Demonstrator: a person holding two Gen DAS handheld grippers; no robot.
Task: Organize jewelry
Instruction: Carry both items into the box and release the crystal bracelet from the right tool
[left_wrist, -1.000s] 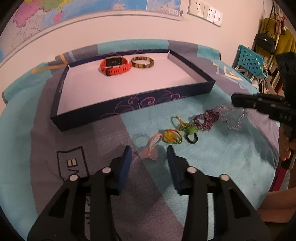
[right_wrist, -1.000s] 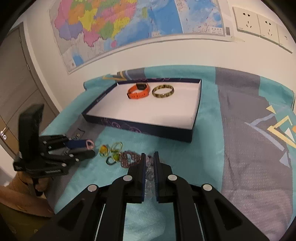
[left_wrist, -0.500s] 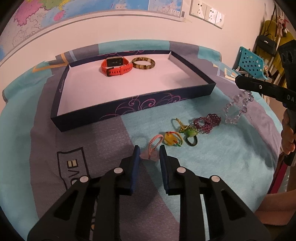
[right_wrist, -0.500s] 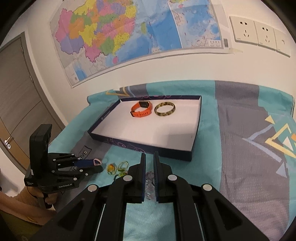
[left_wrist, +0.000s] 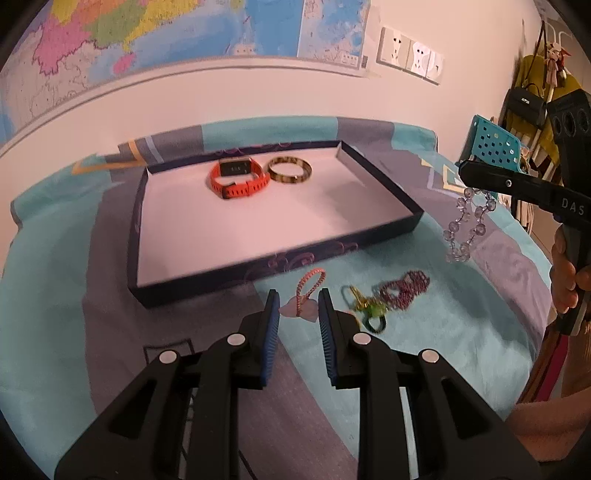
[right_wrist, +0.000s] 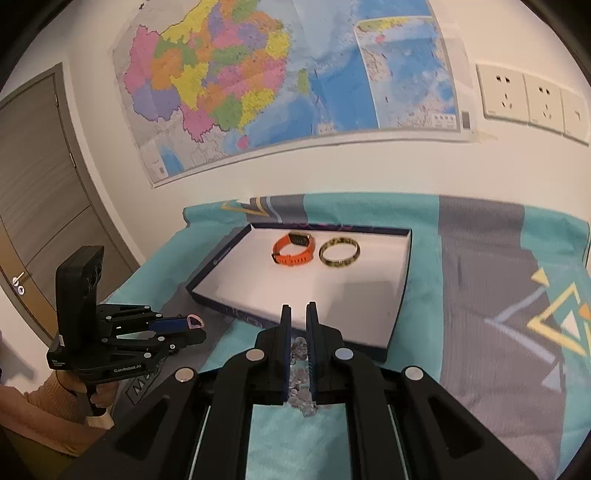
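Note:
A dark blue tray with a white floor holds an orange watch and a tortoiseshell bangle; both also show in the right wrist view. My left gripper is shut on a pink leaf charm with a braided loop, lifted near the tray's front wall. My right gripper is shut on a clear bead bracelet, which hangs above the cloth right of the tray. A maroon bead string and green and yellow pieces lie on the cloth.
A teal and grey cloth covers the table. A map and wall sockets are behind. A teal chair and hanging bags stand at the right; a door is at the left.
Both grippers have risen. The left one closed on the pink charm and lifted it toward the tray. The right one lifted the clear bead bracelet off the cloth.

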